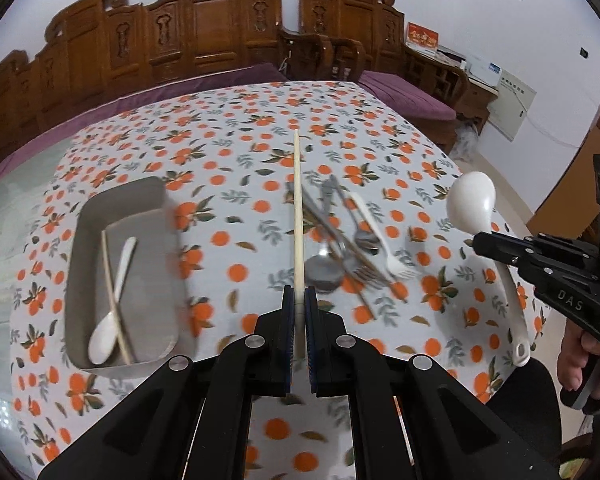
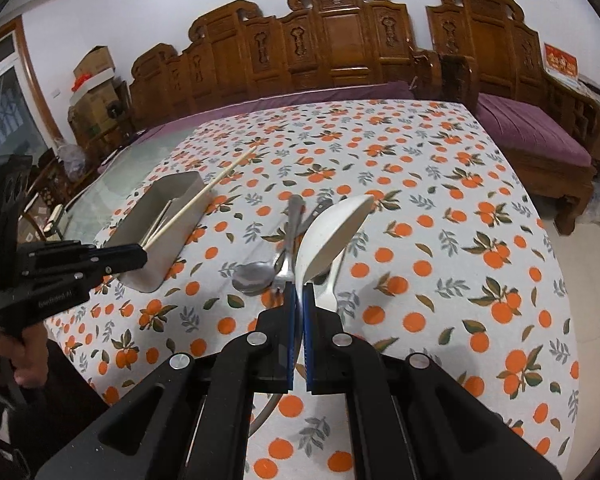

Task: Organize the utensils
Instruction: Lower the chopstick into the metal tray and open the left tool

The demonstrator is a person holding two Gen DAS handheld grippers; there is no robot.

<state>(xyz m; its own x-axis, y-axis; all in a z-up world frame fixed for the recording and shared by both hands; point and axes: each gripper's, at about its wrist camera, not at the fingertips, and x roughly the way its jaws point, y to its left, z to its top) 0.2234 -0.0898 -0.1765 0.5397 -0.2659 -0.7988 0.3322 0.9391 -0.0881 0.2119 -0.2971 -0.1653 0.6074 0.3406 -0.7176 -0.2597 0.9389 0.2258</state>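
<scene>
My left gripper [image 1: 299,300] is shut on the near end of a pale wooden chopstick [image 1: 297,208] that points away over the table. My right gripper [image 2: 300,292] is shut on the handle of a big white serving spoon [image 2: 332,232], its bowl raised ahead of the jaws. A grey rectangular tray [image 1: 120,196] at the left holds a small white spoon [image 1: 112,304] crossed by another chopstick [image 1: 114,292]. A loose heap of metal spoons and forks [image 1: 340,256] with a white plastic fork [image 1: 380,236] lies at the table's middle. The right wrist view shows the left gripper [image 2: 140,254] beside the tray [image 2: 168,248].
The table wears a white cloth with an orange-fruit print [image 2: 460,240]. Carved wooden benches with purple cushions [image 2: 532,136] stand behind and to the right. A bare glass strip of table [image 2: 112,184] lies left of the cloth. A hand [image 1: 576,360] grips the right tool.
</scene>
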